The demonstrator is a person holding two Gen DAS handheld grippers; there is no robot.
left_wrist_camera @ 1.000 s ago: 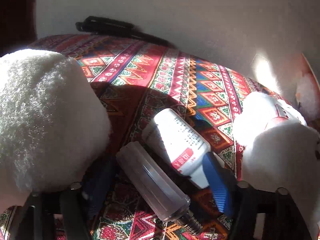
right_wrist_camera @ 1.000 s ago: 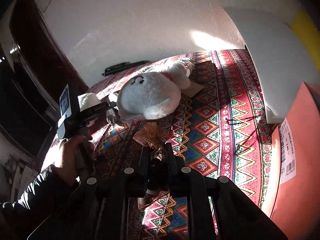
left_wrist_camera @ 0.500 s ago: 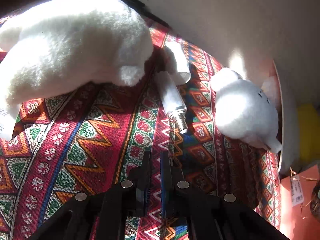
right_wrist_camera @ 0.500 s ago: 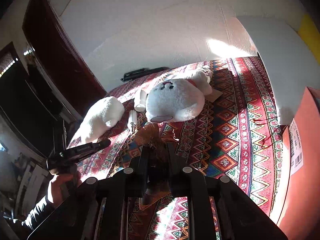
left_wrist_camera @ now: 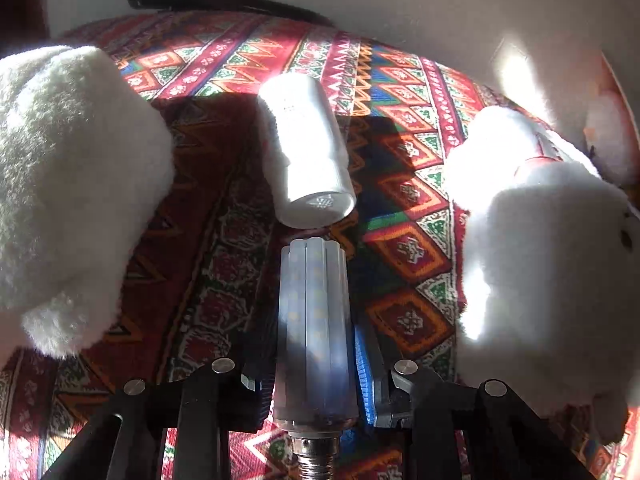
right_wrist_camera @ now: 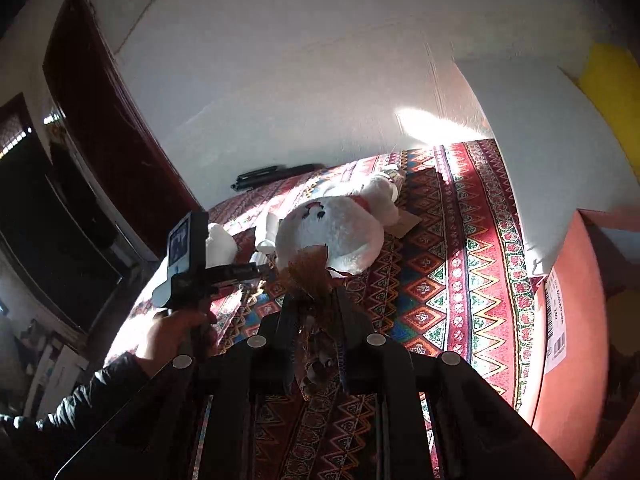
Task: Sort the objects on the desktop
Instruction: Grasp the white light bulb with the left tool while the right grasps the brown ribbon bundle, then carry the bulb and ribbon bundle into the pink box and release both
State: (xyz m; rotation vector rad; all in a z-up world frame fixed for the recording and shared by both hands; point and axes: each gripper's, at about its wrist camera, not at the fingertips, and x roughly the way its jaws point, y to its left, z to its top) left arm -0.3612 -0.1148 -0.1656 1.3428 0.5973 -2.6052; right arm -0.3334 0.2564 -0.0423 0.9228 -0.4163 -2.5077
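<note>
Your left hand-held gripper [left_wrist_camera: 316, 360] closes around the bulb [left_wrist_camera: 314, 332]; your right hand-held gripper [right_wrist_camera: 316, 312] pinches a brown pouch [right_wrist_camera: 310, 272]; lifting comes next.

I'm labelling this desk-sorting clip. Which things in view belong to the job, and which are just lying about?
In play:
- LED bulb, between the left tongs
- gold-brown wrapper, pinched in the right tongs
- white bottle
- two white plush toys

Lying about:
- black object by the wall
- orange box
- patterned cloth
</note>
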